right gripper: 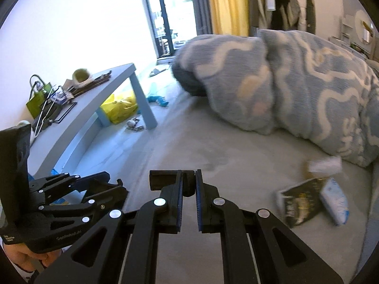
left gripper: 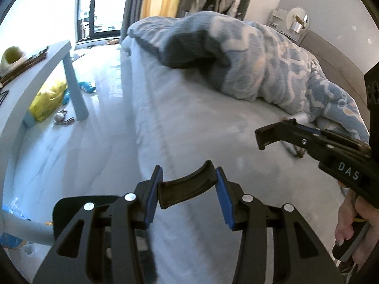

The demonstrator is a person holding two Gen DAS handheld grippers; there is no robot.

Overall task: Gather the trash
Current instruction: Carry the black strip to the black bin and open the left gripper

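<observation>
On the grey bed sheet at the right lie a black-and-gold snack packet, a white-and-blue wrapper and a blurred pale item. My right gripper hovers over the sheet to their left, shut, with nothing clearly between its pads; it also shows in the left wrist view. My left gripper is shut on a black curved piece; what that piece belongs to I cannot tell. The left gripper hangs near the bed's edge.
A rumpled blue-and-white duvet covers the far half of the bed. Left of the bed stands a light blue table with a green bag and clutter; a yellow bag and a blue toy lie on the floor.
</observation>
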